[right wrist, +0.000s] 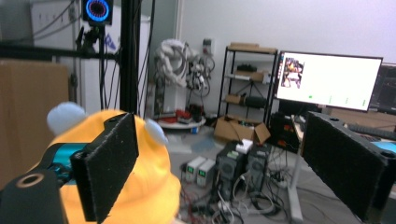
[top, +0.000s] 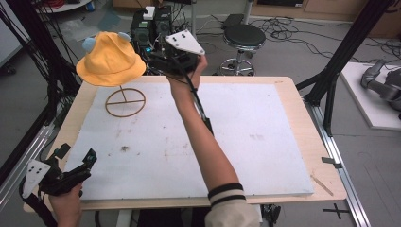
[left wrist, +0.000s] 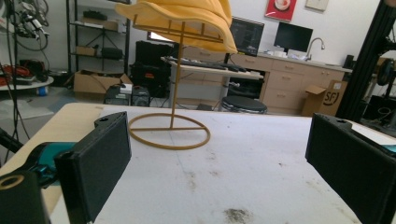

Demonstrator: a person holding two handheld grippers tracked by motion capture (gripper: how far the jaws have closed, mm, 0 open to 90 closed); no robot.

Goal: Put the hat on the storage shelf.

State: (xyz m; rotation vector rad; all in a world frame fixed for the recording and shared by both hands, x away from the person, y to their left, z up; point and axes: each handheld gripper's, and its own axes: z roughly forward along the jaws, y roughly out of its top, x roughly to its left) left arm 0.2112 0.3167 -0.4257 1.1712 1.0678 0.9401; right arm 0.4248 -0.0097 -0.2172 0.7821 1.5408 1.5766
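Near left, the left gripper (top: 71, 172) idles low over the desk (top: 293, 94), jaws wide apart. Far side, the right gripper (top: 163, 59) is raised beside the yellow hat (top: 111, 61) on its wire stand (top: 125, 101), jaws spread, empty. A careless nudge could topple that light stand.

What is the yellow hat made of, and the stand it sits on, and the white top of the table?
The yellow hat looks like soft cloth: its brim droops and folds. The stand looks like thin rigid rod, maybe metal or plastic, in a matte tan colour; I can't tell which. The white table top seems a flat matte board, scuffed with dark marks, on a pale wood-look table.
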